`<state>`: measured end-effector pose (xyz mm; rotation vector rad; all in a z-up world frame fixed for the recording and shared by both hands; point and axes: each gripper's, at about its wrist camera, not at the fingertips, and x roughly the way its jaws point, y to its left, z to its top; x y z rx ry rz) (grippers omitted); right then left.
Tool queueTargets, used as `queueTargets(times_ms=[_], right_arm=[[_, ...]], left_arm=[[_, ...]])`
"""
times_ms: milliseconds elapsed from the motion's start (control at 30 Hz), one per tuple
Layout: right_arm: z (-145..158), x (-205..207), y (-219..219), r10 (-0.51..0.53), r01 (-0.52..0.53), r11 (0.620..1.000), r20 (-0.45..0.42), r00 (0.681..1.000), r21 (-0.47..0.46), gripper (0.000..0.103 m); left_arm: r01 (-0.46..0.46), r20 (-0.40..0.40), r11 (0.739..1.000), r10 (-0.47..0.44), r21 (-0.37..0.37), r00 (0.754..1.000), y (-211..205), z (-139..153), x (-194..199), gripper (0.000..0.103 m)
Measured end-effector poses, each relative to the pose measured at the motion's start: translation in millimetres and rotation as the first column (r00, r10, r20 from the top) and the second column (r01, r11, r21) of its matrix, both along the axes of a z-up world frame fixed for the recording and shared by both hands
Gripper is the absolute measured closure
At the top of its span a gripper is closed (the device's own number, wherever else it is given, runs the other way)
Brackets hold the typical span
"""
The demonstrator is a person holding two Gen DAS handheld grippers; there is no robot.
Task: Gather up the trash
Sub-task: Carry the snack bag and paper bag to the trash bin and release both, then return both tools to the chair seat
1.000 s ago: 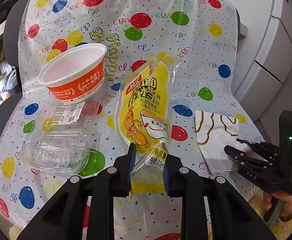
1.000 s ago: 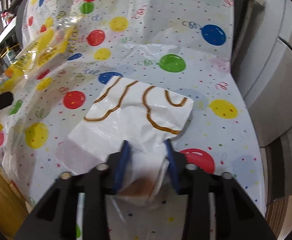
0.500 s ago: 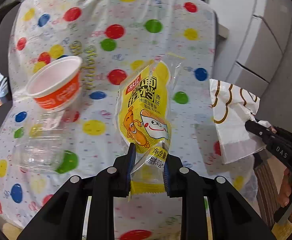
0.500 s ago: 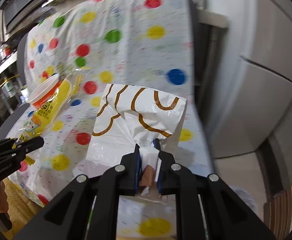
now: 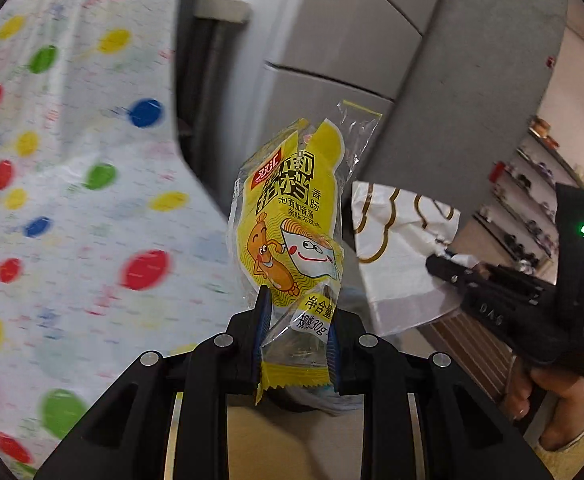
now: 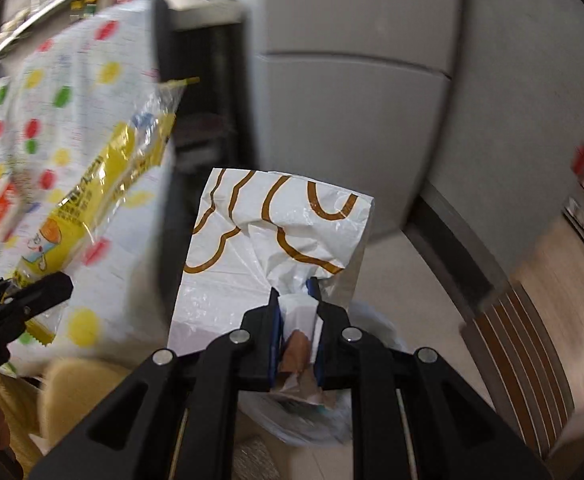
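My left gripper (image 5: 295, 312) is shut on a yellow sausage snack wrapper (image 5: 292, 216) and holds it upright in the air, off the table's right edge. The wrapper also shows at the left of the right wrist view (image 6: 92, 200), with the left gripper (image 6: 32, 292) below it. My right gripper (image 6: 295, 294) is shut on a crumpled white plastic bag with brown lines (image 6: 276, 236), also lifted in the air. That bag (image 5: 395, 248) and the right gripper (image 5: 443, 268) show at the right of the left wrist view.
The table with the balloon-print cloth (image 5: 72, 200) lies to the left. Grey cabinet fronts (image 5: 371, 60) stand ahead. A pale plastic bag (image 6: 331, 408) lies low on the floor below the grippers. Shelves (image 5: 531, 208) stand at the far right.
Both grippers have swung right, away from the table, carrying the wrapper and the white bag. The orange bowl and clear box have left the view.
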<state>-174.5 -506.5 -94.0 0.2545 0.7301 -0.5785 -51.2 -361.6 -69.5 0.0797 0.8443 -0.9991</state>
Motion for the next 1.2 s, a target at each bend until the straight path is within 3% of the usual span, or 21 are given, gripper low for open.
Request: queueTargets(times_ms=[133, 267, 367, 433, 500, 533, 567, 600, 900, 1067, 1200], right_arm=[[-35, -33, -26, -0.085, 0.087, 0.996, -0.065, 0.994, 0.025, 0.09], [-73, -40, -46, -0.116, 0.125, 0.99, -0.124, 0.986, 0.068, 0.09], [-97, -31, -63, -0.113, 0.131, 0.984, -0.15, 0.982, 0.119, 0.09], [-107, -20, -75, -0.115, 0.139, 0.98, -0.159, 0.981, 0.146, 0.089], [-115, -8, -84, -0.116, 0.145, 0.975, -0.168, 0.979, 0.17, 0.078], [-119, -4, -88, -0.122, 0.153, 0.972, -0.17, 0.978, 0.18, 0.063], [-120, -3, -90, -0.125, 0.156, 0.97, -0.167, 0.978, 0.187, 0.055], [-120, -1, -93, -0.131, 0.161, 0.968, -0.16, 0.978, 0.19, 0.051], [-83, -23, -80, -0.179, 0.191, 0.972, -0.092, 0.98, 0.14, 0.051], [-43, -26, -48, -0.14, 0.142, 0.987, -0.039, 0.989, 0.078, 0.051], [-14, -15, -17, -0.08, 0.08, 0.996, 0.008, 0.997, 0.044, 0.051]], left_arm=[[0.078, -0.091, 0.997, -0.077, 0.007, 0.993, -39, -28, -24, 0.076], [0.12, -0.15, 0.991, -0.111, 0.054, 0.983, -74, -61, -31, 0.075], [0.139, -0.15, 0.985, -0.123, 0.104, 0.981, -95, -78, -29, 0.067], [0.143, -0.156, 0.982, -0.124, 0.12, 0.98, -101, -84, -27, 0.054], [0.138, -0.15, 0.982, -0.118, 0.129, 0.982, -106, -87, -24, 0.05], [0.138, -0.155, 0.983, -0.118, 0.124, 0.981, -106, -88, -21, 0.042], [0.135, -0.158, 0.984, -0.115, 0.118, 0.981, -106, -87, -20, 0.038], [0.131, -0.16, 0.985, -0.113, 0.111, 0.981, -106, -85, -19, 0.037], [0.125, -0.147, 0.992, -0.119, 0.033, 0.982, -76, -62, -4, 0.037], [0.104, -0.064, 0.994, -0.103, 0.02, 0.993, -42, -32, 0, 0.037], [0.031, 0.01, 0.999, -0.031, 0.033, 0.999, -3, -11, 11, 0.037]])
